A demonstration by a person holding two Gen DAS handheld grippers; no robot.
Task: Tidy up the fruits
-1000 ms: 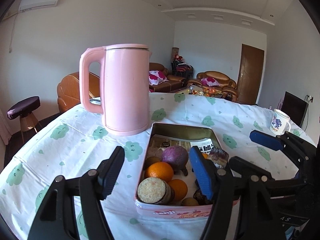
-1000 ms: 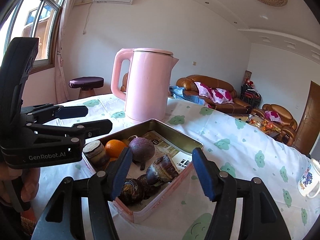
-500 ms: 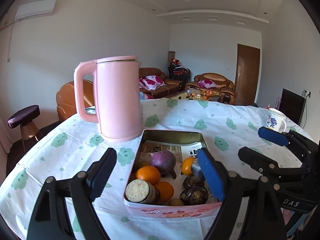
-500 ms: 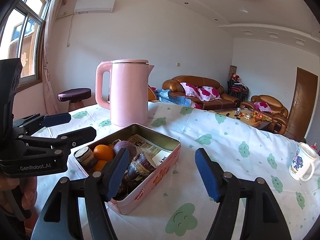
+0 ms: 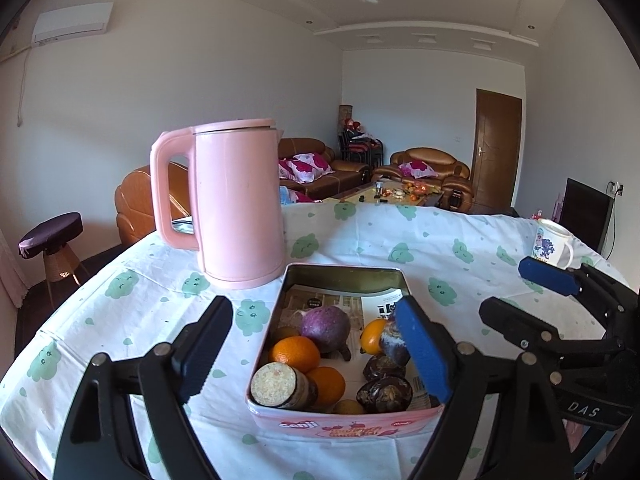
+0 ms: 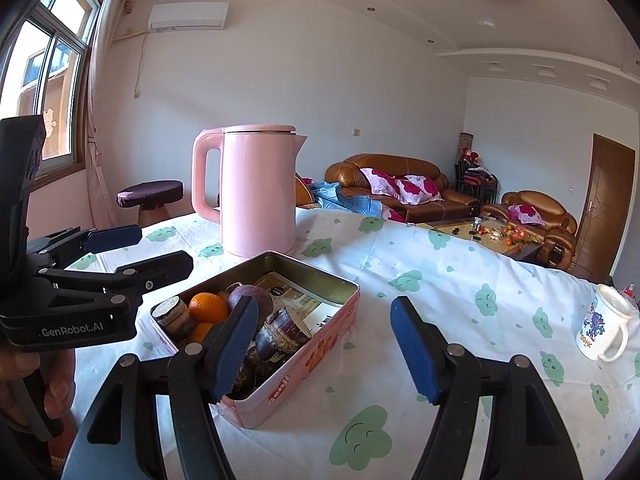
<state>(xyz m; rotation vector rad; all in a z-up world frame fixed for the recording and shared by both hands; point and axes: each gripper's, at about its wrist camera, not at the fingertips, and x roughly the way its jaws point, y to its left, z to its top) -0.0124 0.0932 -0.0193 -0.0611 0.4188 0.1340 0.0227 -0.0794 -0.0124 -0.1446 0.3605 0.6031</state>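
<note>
Hovering empty, both grippers, left gripper (image 5: 316, 344) and right gripper (image 6: 324, 344), have just spread wider near the fruit tin (image 5: 344, 420), probably readying another pick.

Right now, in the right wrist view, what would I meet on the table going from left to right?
Tall pink plastic kettle → pink rectangular metal tin holding oranges and dark tubers → white ceramic mug with a blue cartoon print, all standing apart on the white tablecloth with green cloud faces.

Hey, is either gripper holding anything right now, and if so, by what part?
Nothing is held. The left gripper and right gripper have both just been opening, jaws empty, above the tin.
</note>
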